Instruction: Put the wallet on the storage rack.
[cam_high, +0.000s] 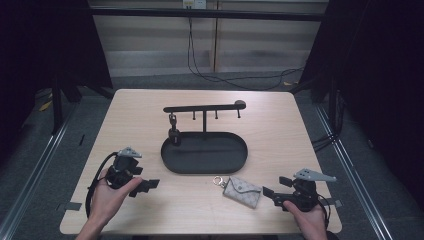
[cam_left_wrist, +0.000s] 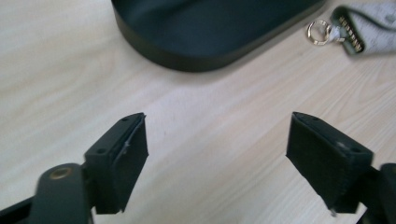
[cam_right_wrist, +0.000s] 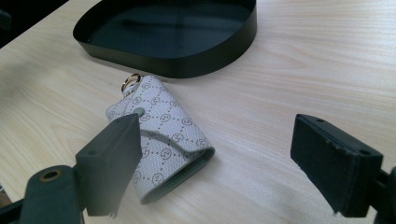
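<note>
A small grey patterned key pouch with a gold ring lies on the wooden table, just in front of the black oval tray. In the right gripper view the pouch lies flat close ahead of the open right gripper, partly behind its left jaw. My right gripper rests near the table's front right, its jaws toward the pouch. At the front left my left gripper is open and empty; its own view looks over bare table to the tray and the pouch's ring.
A black rack with several small hooks rises from the tray's far side; a small dark item hangs from its left hook. A black cable lies on the floor beyond the table. Dark curtains flank both sides.
</note>
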